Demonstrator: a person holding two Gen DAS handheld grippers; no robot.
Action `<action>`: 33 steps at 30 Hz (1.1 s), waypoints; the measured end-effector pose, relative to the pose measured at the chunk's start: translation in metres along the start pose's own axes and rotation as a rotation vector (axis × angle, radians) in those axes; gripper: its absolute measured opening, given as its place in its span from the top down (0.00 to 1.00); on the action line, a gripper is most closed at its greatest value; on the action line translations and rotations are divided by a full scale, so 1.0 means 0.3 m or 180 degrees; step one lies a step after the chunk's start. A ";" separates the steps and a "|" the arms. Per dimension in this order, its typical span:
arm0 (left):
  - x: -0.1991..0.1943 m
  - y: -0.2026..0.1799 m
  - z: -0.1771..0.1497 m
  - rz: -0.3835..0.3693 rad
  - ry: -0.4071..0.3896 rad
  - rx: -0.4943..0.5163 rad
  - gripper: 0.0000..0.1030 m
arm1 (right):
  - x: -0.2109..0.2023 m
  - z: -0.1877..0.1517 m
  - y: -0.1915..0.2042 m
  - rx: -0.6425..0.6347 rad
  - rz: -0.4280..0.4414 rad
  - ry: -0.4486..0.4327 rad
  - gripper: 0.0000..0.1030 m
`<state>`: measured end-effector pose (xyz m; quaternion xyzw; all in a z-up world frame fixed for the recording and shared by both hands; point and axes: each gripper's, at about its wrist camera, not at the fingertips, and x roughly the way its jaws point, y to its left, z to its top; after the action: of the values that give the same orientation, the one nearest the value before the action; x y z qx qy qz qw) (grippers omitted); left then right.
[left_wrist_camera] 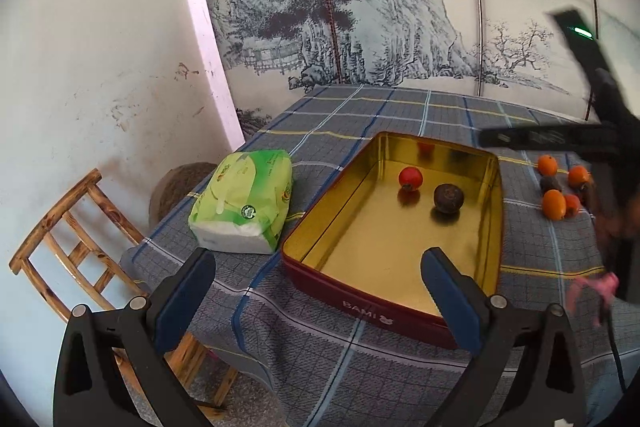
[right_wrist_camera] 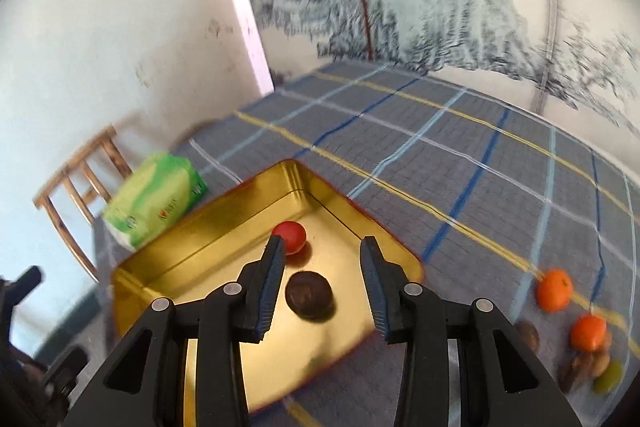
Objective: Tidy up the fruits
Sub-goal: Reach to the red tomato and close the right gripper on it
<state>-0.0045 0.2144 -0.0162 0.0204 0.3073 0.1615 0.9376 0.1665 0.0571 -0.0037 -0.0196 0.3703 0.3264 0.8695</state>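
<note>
A gold-lined red tin sits on the plaid tablecloth. Inside it lie a red fruit and a dark brown fruit. Several orange and dark fruits lie on the cloth right of the tin. My left gripper is open and empty above the tin's near edge. My right gripper is open and empty, hovering over the tin just above the dark fruit; it shows blurred at the right in the left wrist view.
A green tissue pack lies on the cloth left of the tin. A wooden chair stands beside the table's left edge. A painted screen stands behind the table.
</note>
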 end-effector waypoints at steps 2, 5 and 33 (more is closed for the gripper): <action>-0.017 -0.008 0.005 -0.0048 -0.0051 0.0004 0.01 | -0.091 -0.074 -0.037 0.0038 -0.0032 -0.0084 0.61; -0.038 -0.029 0.013 -0.0129 -0.0103 0.0029 0.01 | -0.196 -0.205 -0.106 0.0084 -0.0198 -0.0090 0.61; -0.052 -0.334 0.045 -0.0570 -0.0016 0.0617 0.00 | -0.057 -0.286 -0.443 0.0121 -0.0631 0.0397 0.65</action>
<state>0.0206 0.1154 -0.0100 0.0838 0.3198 0.0467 0.9426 0.1810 -0.0805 -0.0822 -0.0599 0.4260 0.2299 0.8730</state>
